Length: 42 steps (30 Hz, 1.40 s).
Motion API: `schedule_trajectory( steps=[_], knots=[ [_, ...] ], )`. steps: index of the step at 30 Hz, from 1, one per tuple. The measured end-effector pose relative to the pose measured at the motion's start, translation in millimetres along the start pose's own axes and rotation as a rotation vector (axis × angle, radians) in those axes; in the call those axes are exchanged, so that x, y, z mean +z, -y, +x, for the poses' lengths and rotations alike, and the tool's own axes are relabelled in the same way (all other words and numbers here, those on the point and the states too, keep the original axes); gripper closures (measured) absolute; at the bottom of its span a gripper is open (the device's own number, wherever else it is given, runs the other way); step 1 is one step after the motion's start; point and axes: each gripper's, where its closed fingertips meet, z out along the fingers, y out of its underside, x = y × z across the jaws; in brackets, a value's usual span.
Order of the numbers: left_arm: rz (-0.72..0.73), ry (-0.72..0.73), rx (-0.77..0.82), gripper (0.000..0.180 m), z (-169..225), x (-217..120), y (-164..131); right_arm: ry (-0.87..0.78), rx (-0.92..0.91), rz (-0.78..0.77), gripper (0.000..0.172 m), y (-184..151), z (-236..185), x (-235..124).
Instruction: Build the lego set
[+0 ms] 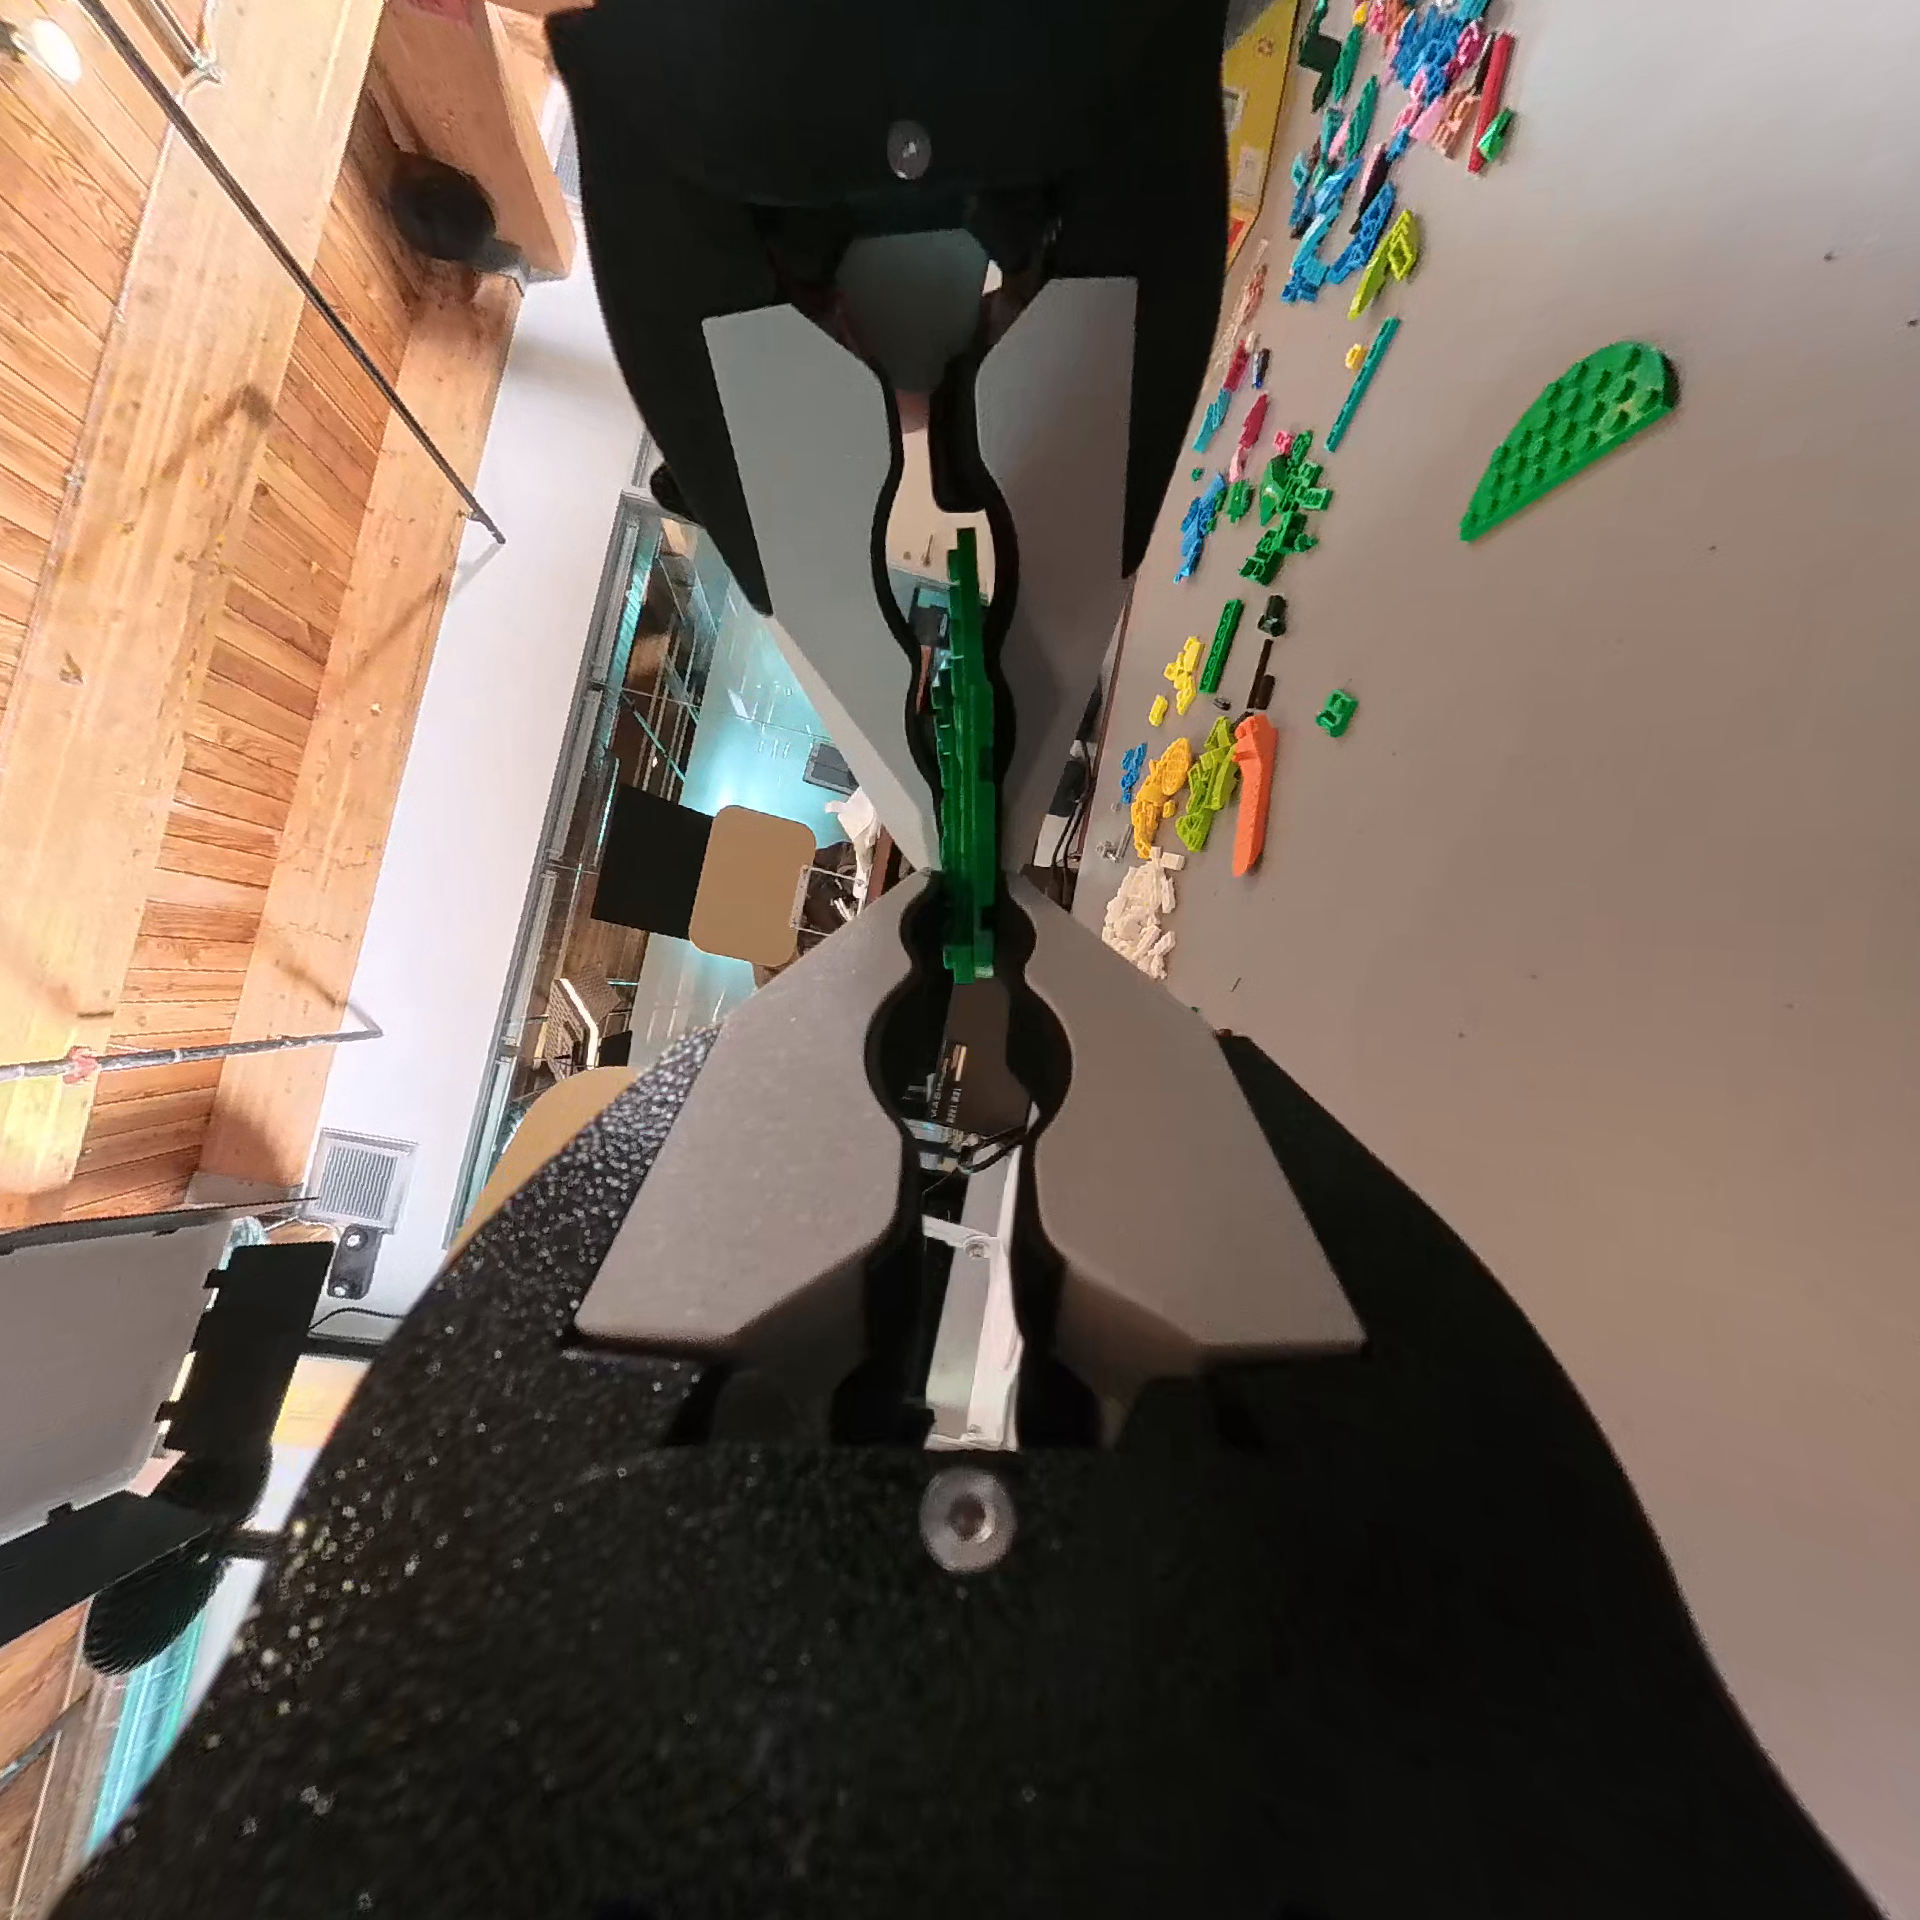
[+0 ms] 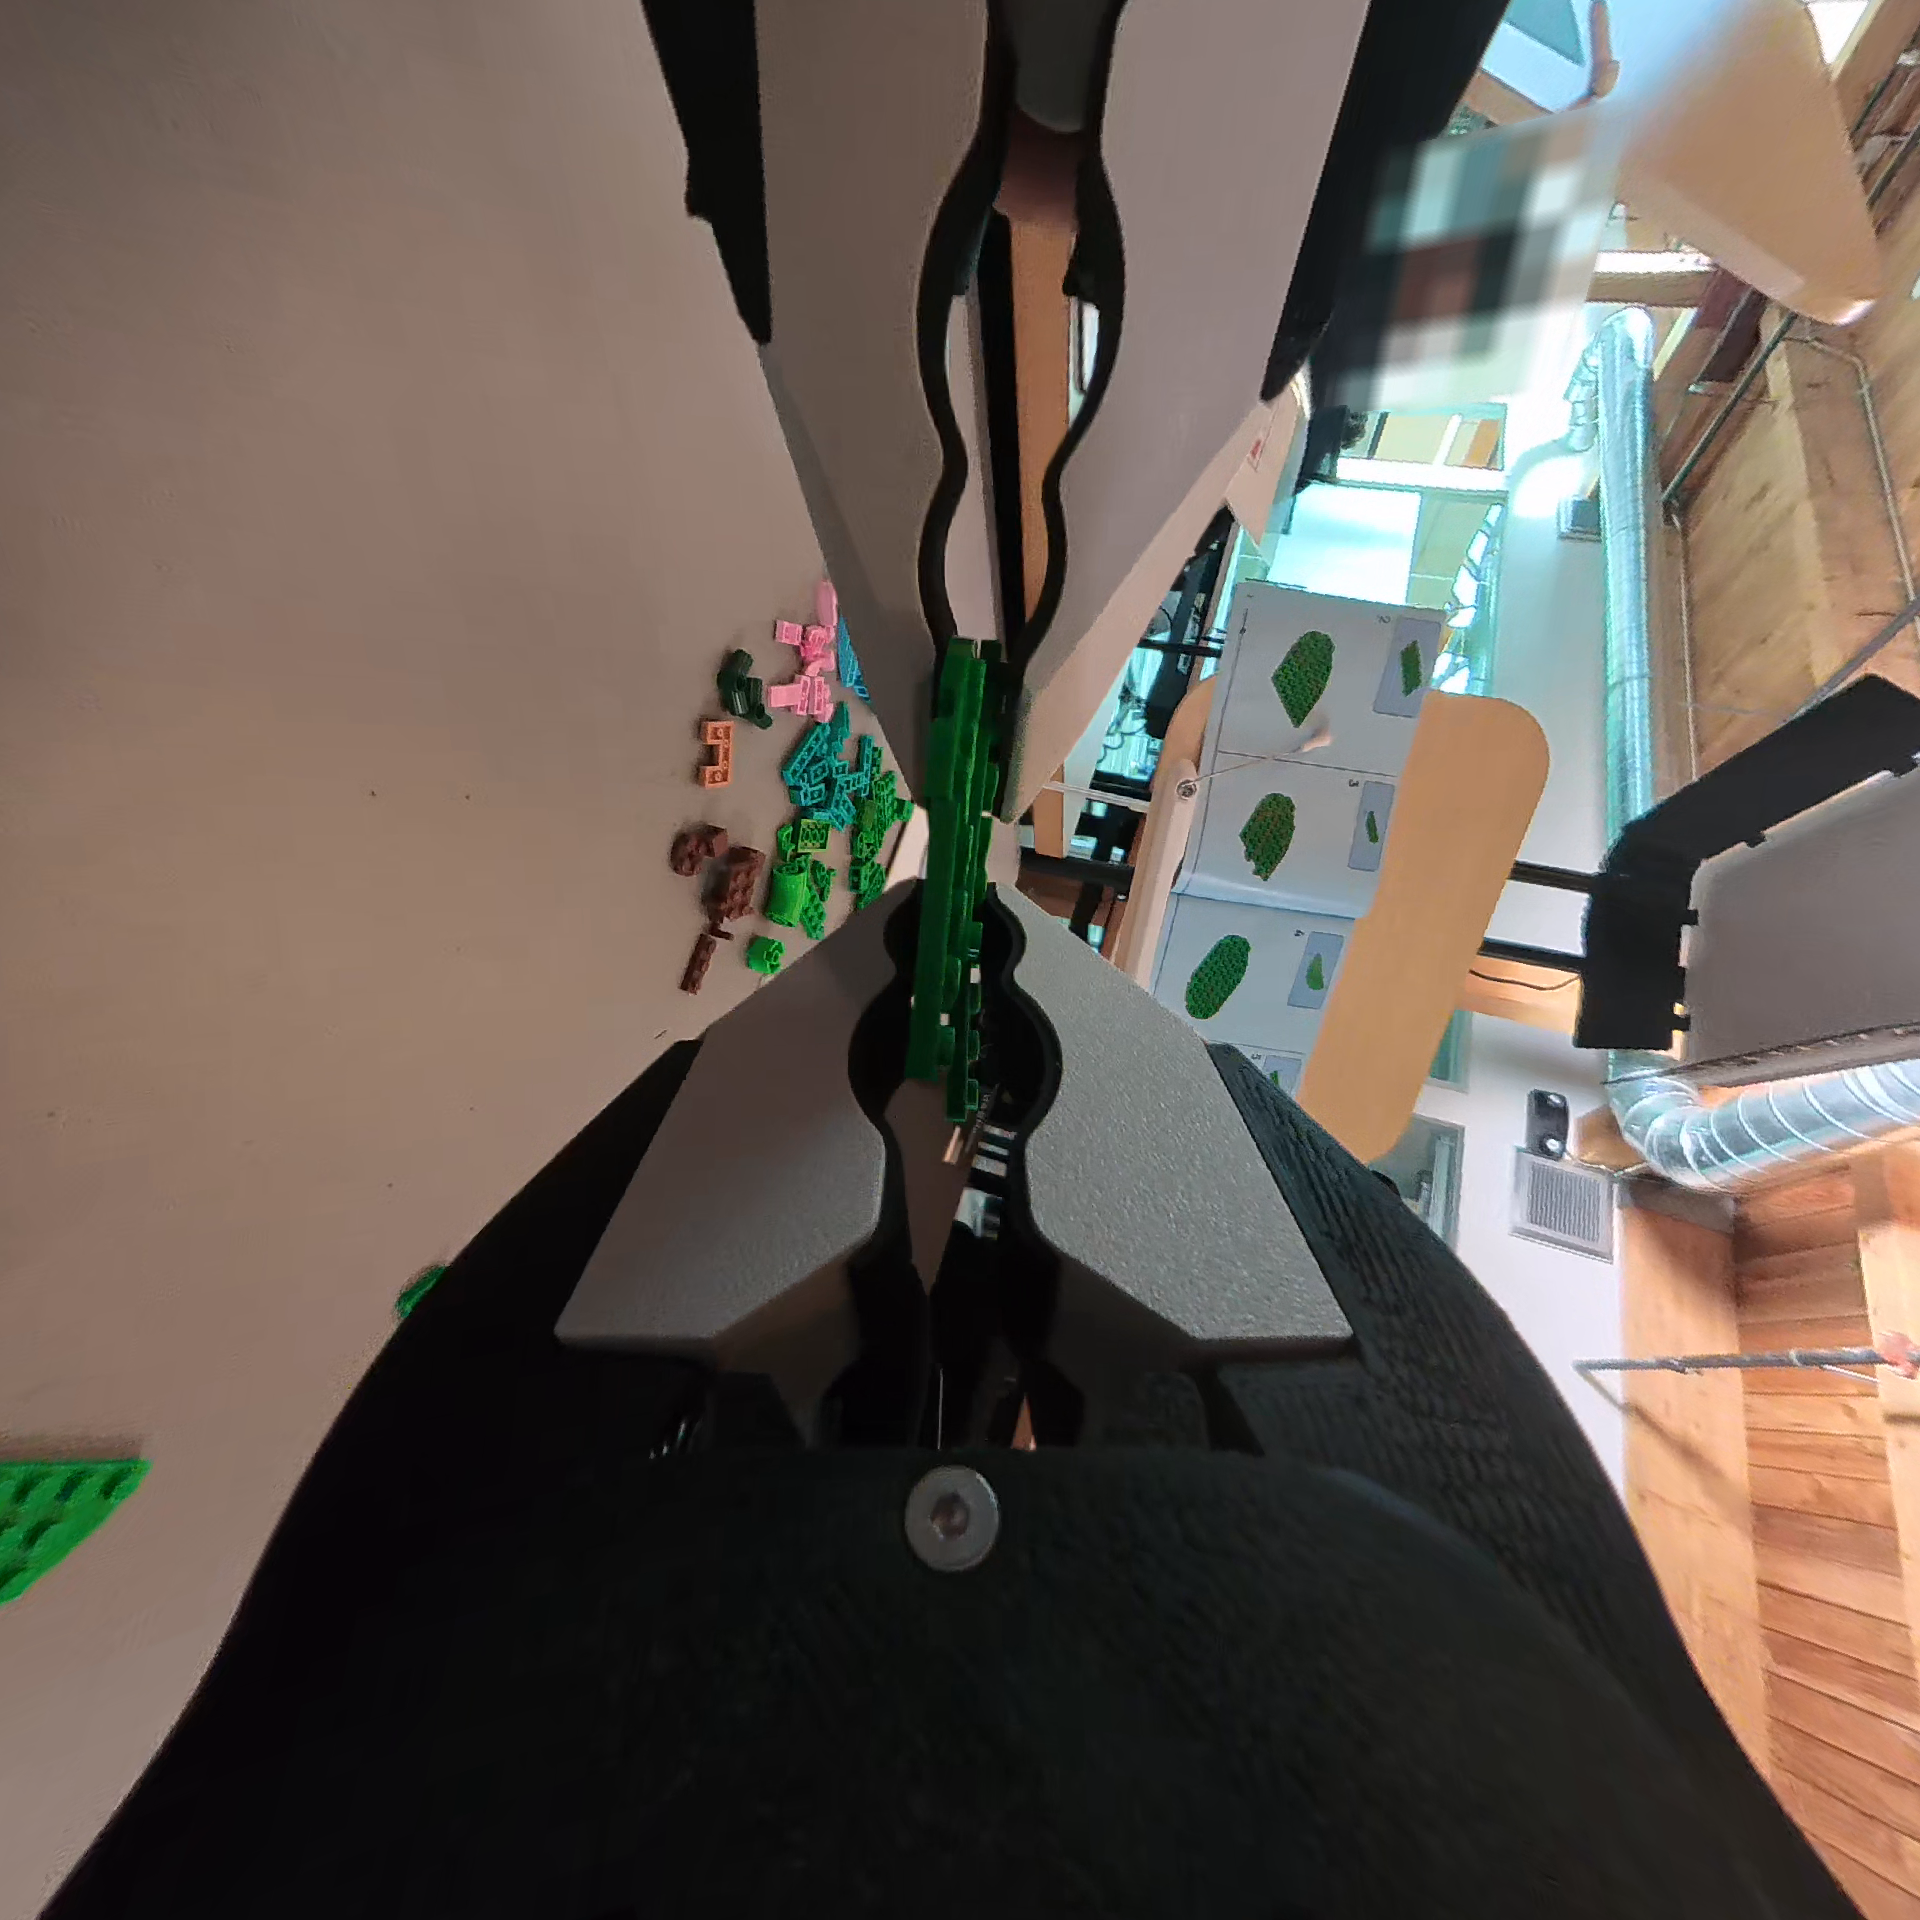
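A studded plate (image 1: 964,769) stands edge-on between both grippers' fingers (image 1: 1081,997), above the bench (image 1: 1558,1039) strewn with loose bricks (image 1: 1205,790).

loose bricks (image 1: 1226,790) crowding table (image 1: 1558,1039), bare stretch beside green plate (image 1: 1569,447)

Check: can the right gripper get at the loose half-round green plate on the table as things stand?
Probably not: the right gripper has its jaws shut on the green plate assembly, also clamped by the left gripper. The half-round green plate lies unobstructed.

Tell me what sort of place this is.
Probably an office or workshop in a timber-framed building: a plain grey table strewn with sorted toy bricks, exposed wooden ceiling beams, a silver ventilation duct and glass partitions behind.
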Motion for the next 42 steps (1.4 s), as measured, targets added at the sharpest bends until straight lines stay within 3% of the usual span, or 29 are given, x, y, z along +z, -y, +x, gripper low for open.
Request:
schedule_trajectory(
  steps=[4,5,7,13,17,28,31,34,36,39,42],
  knots=[
    [-0.006,0.062,0.007,0.176,-7.5,0.7,0.0,-0.028,0.096,0.040,0.160,-1.2,8.3,-0.8],
    [-0.002,0.072,0.022,0.176,-8.7,0.0,1.2,-0.018,0.116,0.025,0.138,-5.5,8.7,-1.3],
    [-0.001,0.079,0.028,0.176,-9.6,-0.9,1.6,-0.004,0.147,-0.014,0.119,-17.0,10.5,-3.4],
    [-0.001,0.085,0.020,0.176,-11.3,-1.1,-0.1,-0.046,0.039,0.052,0.135,-6.5,12.0,-10.0],
    [0.004,0.085,0.019,0.176,-11.3,-1.4,0.8,-0.101,-0.062,0.044,0.164,-1.1,14.1,-8.2],
    [-0.010,0.091,0.010,0.176,-9.0,1.1,-4.2,-0.086,0.004,0.043,0.164,-6.8,13.2,-4.4],
    [-0.044,0.108,0.024,0.176,-3.8,5.1,-14.2,0.041,0.190,-0.096,0.122,-47.3,10.1,-17.4],
    [-0.109,0.107,0.105,0.175,5.0,9.5,-27.4,0.178,0.464,-0.040,0.111,-55.3,1.3,-36.1],
    [-0.135,0.110,0.112,0.176,7.3,12.2,-29.8,0.182,0.483,0.045,0.111,-39.3,-0.4,-40.2],
    [-0.153,0.075,0.064,0.175,10.9,15.7,-29.7,0.108,0.357,0.065,0.117,-10.4,-12.0,-28.9],
    [-0.138,0.045,0.028,0.176,14.2,16.7,-25.4,-0.088,0.220,-0.029,0.142,-3.5,-8.5,-15.7]
  ],
)
